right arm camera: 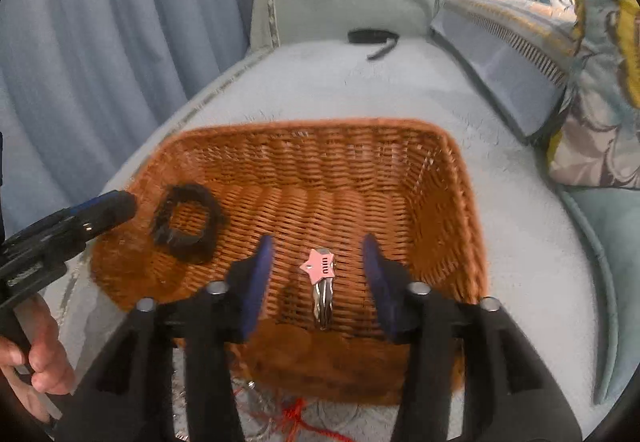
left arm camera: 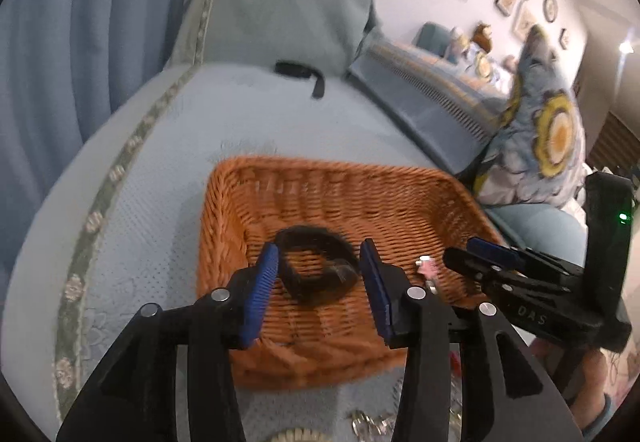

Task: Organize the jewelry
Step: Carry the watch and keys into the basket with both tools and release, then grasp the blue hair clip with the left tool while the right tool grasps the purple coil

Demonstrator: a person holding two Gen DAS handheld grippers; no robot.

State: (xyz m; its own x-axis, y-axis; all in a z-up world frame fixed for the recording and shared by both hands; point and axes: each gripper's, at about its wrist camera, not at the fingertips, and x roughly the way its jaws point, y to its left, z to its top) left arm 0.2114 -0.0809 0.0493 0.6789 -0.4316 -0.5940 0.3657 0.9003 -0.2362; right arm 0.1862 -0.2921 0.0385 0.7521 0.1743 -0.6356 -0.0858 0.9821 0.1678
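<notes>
An orange wicker basket [left arm camera: 224,242] [right arm camera: 440,169] sits on a light blue sofa seat. A black fuzzy hair tie [left arm camera: 316,266] [right arm camera: 186,224] lies in it on the left. A pink star hair clip [right arm camera: 320,266] [left arm camera: 425,266] lies in it on the right. My left gripper [left arm camera: 318,274] is open and empty above the hair tie. My right gripper [right arm camera: 318,266] is open and empty, its fingers either side of the star clip and above it. The right gripper also shows in the left wrist view [left arm camera: 480,254], and the left gripper shows in the right wrist view [right arm camera: 104,209].
Loose jewelry lies in front of the basket: silver pieces and a pale beaded piece [left arm camera: 372,422], and a red cord with thin chains [right arm camera: 296,418]. A black strap [left arm camera: 300,71] [right arm camera: 372,37] lies at the far end of the seat. A floral cushion [left arm camera: 540,121] stands right.
</notes>
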